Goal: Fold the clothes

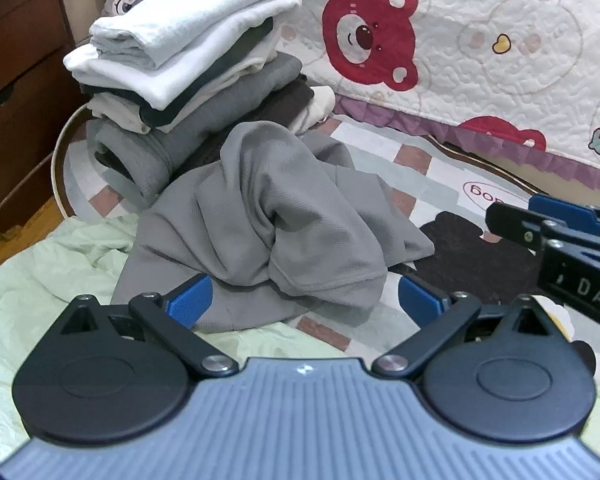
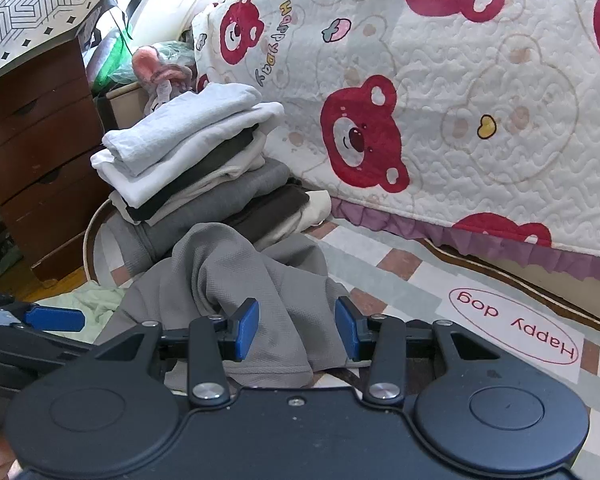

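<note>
A crumpled grey garment [image 1: 268,220] lies in a heap on the checked floor mat [image 1: 412,168]. My left gripper [image 1: 304,300] is open, its blue pads either side of the heap's near edge. Behind it rises a stack of folded clothes [image 1: 180,52] in white, grey and dark layers. In the right wrist view the same grey garment [image 2: 236,280] sits just ahead of my right gripper [image 2: 296,328], which is open with cloth between and beneath its pads. The right gripper [image 1: 512,216] also reaches in from the right edge of the left wrist view. The stack of folded clothes [image 2: 192,148] stands beyond the heap.
A pale green cloth [image 1: 60,264] is spread at the left under the heap. A quilted bedspread with red bears [image 1: 480,48] hangs along the right. A brown wooden drawer chest [image 2: 36,148] stands at the left. A dark patch [image 1: 460,248] lies on the mat.
</note>
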`<state>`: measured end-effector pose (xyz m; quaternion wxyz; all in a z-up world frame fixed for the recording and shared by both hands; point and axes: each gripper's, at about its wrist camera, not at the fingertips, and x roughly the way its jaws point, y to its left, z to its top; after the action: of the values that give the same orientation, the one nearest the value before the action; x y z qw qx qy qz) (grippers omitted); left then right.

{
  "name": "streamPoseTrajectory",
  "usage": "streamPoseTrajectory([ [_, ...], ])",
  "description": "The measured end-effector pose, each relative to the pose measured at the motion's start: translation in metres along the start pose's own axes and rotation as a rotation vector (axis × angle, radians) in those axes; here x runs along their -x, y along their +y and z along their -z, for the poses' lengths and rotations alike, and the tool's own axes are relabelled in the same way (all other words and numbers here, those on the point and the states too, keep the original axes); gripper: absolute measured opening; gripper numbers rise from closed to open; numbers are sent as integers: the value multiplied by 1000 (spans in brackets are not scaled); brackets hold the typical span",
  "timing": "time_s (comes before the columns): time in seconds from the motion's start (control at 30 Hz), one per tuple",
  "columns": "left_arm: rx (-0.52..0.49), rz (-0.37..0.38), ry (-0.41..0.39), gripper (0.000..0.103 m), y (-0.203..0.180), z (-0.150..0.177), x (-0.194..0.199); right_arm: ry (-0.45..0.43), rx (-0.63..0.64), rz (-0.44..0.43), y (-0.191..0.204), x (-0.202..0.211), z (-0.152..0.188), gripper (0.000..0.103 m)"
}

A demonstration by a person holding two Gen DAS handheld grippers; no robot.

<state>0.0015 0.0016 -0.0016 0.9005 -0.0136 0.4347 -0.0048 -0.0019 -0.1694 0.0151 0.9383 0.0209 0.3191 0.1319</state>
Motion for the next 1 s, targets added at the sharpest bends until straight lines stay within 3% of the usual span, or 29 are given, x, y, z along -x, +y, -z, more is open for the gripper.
streamPoseTrajectory([
  [0.47,47,20,59,100,13,3,-15,3,-3,-6,-3,-3,-2,50],
  [1.0,63,40,69,100,22,1,-21,19,10,9,-3,-15,-3,51],
])
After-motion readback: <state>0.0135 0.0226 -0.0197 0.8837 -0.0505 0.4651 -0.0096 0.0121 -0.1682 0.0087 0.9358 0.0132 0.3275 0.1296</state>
